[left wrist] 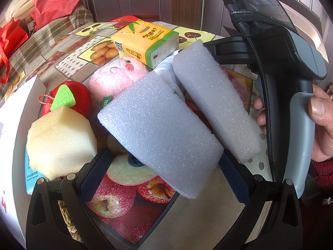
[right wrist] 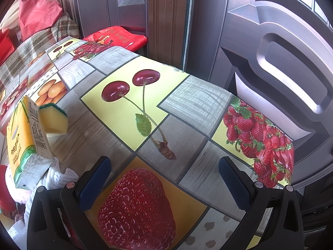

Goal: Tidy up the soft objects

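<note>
Spread jaws mark both grippers, and neither grasps anything. In the left wrist view, the left gripper (left wrist: 164,177) stands released, its blue pads well apart, with a white foam block (left wrist: 160,133) lying tilted between and just ahead of them; its lower right edge seems to meet the right pad, though contact cannot be confirmed. A second white foam block (left wrist: 216,112) lies just beside the first, angled the same way. To the left sits a pale yellow sponge (left wrist: 60,141), touching a red plush apple (left wrist: 70,98) with a green felt leaf. Behind these lies a pink plush toy (left wrist: 114,77), and farther back a yellow tissue pack (left wrist: 145,43) partly rests on a white knitted cloth (left wrist: 166,66). At the right edge, a person's hand (left wrist: 320,123) holds the handle of the right gripper's body.

In the right wrist view, the right gripper (right wrist: 164,177) hangs with jaws apart over a bare stretch of the desk (right wrist: 193,100), covered in a fruit-print cloth. At the left, the tissue pack stands beside a yellow sponge with a green scouring layer (right wrist: 54,118). A dark panelled door (right wrist: 281,62) rises behind the desk.
</note>
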### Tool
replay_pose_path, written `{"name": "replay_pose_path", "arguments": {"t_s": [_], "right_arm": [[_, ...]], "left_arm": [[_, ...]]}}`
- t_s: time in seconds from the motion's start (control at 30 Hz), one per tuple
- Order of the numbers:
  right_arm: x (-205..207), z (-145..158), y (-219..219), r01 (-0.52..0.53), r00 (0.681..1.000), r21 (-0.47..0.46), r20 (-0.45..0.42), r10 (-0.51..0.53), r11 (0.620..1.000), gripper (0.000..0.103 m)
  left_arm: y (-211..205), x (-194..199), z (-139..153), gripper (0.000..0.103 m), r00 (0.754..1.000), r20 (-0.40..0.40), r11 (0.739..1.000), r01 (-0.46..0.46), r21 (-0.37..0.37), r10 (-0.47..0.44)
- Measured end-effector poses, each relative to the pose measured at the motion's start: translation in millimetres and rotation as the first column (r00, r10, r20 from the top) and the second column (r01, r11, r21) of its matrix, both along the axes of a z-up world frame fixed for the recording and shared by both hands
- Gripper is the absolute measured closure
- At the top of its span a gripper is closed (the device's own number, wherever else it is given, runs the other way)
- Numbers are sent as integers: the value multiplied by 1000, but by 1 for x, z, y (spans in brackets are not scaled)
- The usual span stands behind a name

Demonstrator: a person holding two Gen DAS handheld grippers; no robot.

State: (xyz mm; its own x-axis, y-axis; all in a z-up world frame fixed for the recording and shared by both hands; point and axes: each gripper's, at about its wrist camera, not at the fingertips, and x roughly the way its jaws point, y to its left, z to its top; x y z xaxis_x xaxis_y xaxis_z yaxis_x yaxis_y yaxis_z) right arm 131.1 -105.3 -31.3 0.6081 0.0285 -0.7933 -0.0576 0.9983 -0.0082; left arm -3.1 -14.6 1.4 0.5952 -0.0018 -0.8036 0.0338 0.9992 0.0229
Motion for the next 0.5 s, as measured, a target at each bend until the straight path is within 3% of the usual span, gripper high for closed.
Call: {"name": "replay_pose_path", "arguments": {"t_s": [0.5], "right_arm": [[0,0,0,0,1000,0,0,0,1000,0]], "left_arm": [[10,0,-1,1,1000,7,1000,1,-12,-1]]}}
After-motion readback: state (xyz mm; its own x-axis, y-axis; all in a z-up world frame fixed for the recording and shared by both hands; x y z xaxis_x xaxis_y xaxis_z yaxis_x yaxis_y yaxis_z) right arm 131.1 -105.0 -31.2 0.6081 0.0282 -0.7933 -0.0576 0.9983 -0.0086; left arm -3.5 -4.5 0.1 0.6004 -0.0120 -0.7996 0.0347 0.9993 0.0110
